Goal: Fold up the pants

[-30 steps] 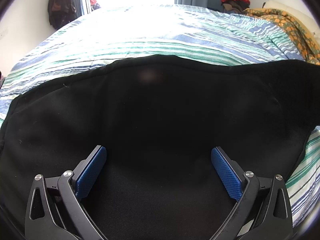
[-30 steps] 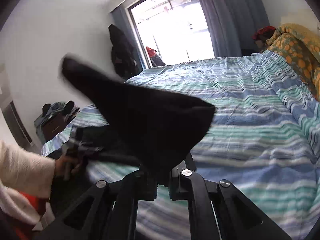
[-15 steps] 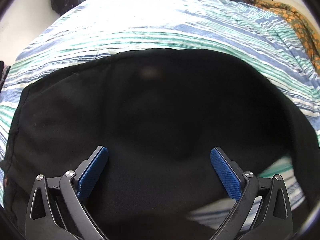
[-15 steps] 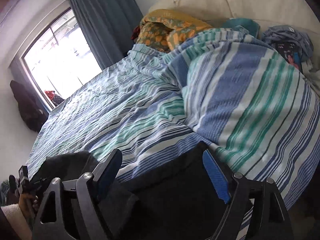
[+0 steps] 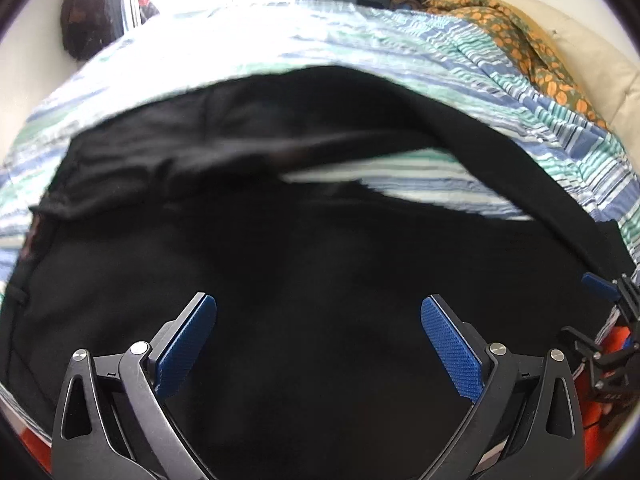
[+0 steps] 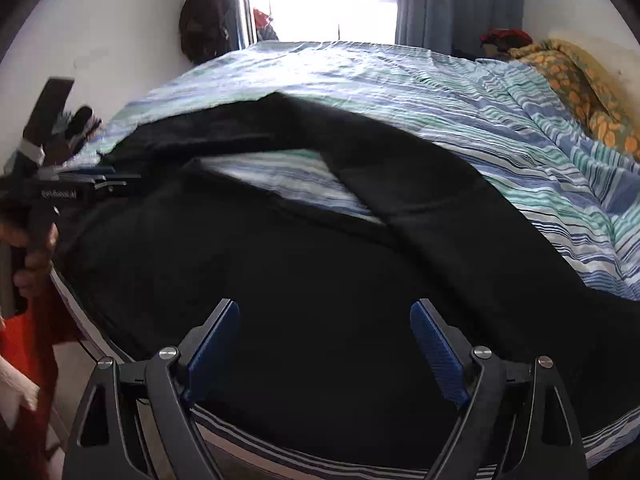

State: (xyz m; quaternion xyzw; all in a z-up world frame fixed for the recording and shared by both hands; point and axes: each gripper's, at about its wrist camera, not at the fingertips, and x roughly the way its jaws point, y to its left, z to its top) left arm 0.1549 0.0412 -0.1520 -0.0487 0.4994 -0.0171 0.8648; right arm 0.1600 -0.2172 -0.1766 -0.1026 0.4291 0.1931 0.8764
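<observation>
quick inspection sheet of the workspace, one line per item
surface: bed with striped cover, wrinkled
job's things: black pants spread on the near side, striped gap showing between two parts
clutter: orange patterned blanket at far right
grippers: left gripper open above pants; right gripper open above pants, neither holding cloth
cables: nothing seen
surroundings: bright window, blue curtain, dark garment hanging by the window

Black pants (image 5: 320, 260) spread on striped bed (image 5: 420, 60), fingers (image 5: 184, 340) apart
</observation>
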